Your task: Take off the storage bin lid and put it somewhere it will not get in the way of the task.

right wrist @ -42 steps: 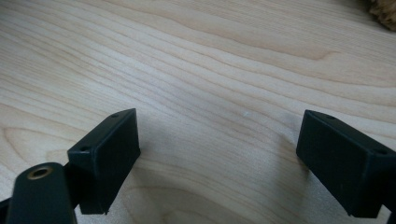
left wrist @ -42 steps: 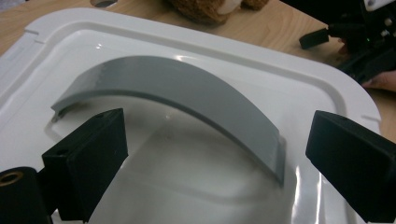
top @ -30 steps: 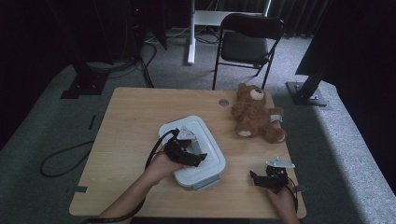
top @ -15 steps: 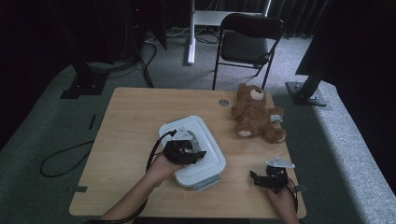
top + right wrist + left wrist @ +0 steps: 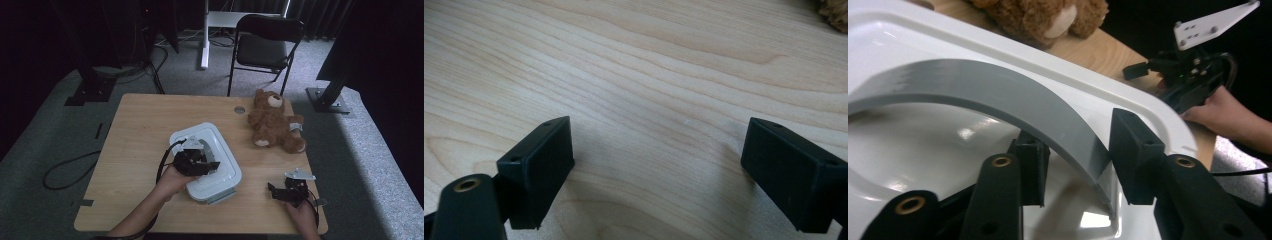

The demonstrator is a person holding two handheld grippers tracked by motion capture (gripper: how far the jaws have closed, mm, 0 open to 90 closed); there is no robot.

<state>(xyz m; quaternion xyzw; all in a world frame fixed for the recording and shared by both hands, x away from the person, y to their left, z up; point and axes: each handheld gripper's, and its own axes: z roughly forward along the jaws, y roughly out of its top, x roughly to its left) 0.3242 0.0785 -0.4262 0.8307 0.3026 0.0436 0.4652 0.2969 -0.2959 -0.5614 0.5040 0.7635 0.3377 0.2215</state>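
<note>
Here no readable writing seen. Left gripper (image 5: 1075, 167) jaws just closed on grey handle (image 5: 998, 95) of white box (image 5: 206, 160), mid-table. Right gripper (image 5: 656, 170) spread above bare table (image 5: 649, 65). Teddy bear (image 5: 274, 122) unmoved.

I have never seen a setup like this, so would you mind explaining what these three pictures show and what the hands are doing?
A person at a wooden table holds a hand-held two-fingered gripper in each hand; there is no robot arm. The high view looks down from above. The other two pictures come from small cameras riding on each gripper, looking along its black fingers.

On the table lie a white lidded container with a grey handle and a brown teddy bear. A black folding chair stands behind.

The left gripper has just been closing its fingers, one on each side of the handle; they look pressed against it. The right gripper rests near the table's front edge, fingers wide apart with bare wood between them, holding nothing.
</note>
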